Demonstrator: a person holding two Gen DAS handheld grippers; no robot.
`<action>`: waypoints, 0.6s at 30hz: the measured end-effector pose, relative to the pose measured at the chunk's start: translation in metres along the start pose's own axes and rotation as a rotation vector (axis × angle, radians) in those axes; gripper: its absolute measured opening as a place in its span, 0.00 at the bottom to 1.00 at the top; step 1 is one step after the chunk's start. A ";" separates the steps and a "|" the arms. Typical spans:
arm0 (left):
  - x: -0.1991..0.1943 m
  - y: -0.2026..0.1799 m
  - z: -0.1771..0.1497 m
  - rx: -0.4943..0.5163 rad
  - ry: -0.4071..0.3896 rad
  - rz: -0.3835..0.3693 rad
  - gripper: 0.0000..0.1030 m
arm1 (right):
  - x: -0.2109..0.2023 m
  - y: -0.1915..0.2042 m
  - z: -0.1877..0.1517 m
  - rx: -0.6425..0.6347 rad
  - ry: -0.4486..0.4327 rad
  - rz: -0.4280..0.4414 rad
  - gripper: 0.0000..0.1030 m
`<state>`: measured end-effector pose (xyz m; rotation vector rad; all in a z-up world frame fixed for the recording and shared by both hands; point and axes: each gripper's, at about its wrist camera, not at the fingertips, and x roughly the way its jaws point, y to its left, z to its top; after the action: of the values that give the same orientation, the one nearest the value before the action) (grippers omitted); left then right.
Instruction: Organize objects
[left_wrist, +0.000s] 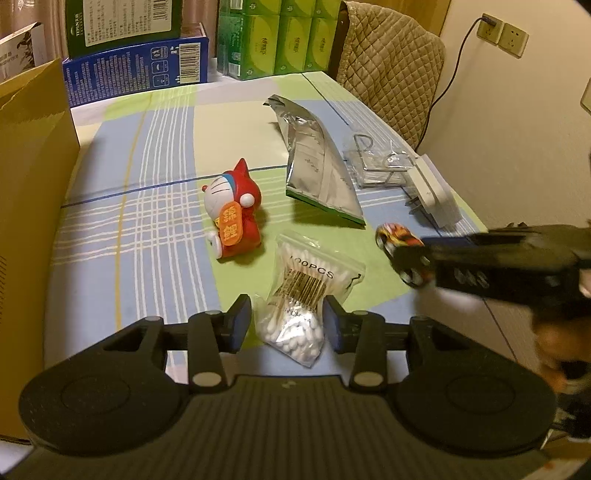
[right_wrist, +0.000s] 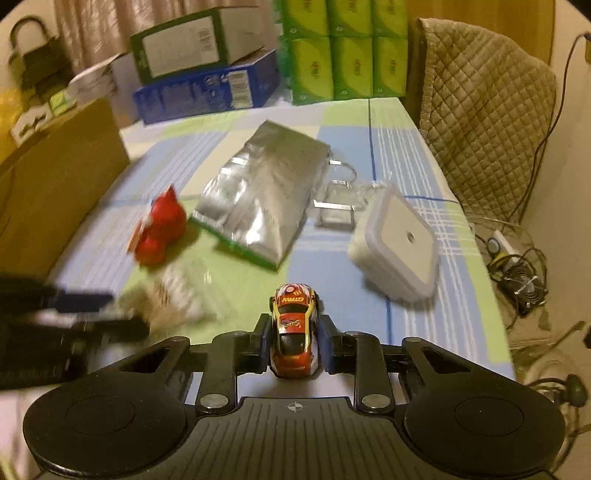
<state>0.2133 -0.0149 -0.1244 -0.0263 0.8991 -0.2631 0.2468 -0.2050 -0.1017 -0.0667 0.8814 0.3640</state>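
Right gripper (right_wrist: 294, 341) pinching small red and yellow toy car (right_wrist: 294, 334), left gripper (left_wrist: 288, 325) spread wide around clear plastic bag of white cotton swabs (left_wrist: 304, 295) on striped tablecloth (left_wrist: 147, 206).

The counter (left_wrist: 122, 192), under a checked cloth, carries a red figurine (left_wrist: 232, 214) at centre, a foil pouch (left_wrist: 317, 166) at two o'clock, a cotton-swab bag (left_wrist: 306, 295) at six, and a white plug-in box (left_wrist: 432, 192) at three.

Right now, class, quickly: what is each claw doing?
Left claw: open, fingers either side of the clear plastic bag of cotton swabs.
Right claw: shut on the small red-and-yellow toy car.
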 end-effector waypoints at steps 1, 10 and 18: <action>0.001 -0.001 0.000 0.003 0.002 -0.004 0.37 | -0.003 0.000 -0.004 -0.010 0.006 0.004 0.22; 0.004 -0.007 -0.003 0.028 0.009 -0.004 0.37 | -0.027 -0.004 -0.028 -0.051 0.023 -0.022 0.35; 0.006 -0.006 -0.002 0.035 0.014 -0.002 0.37 | -0.038 -0.016 -0.047 -0.036 0.038 -0.090 0.37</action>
<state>0.2135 -0.0220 -0.1295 0.0070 0.9085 -0.2806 0.1956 -0.2403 -0.1041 -0.1465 0.9067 0.2951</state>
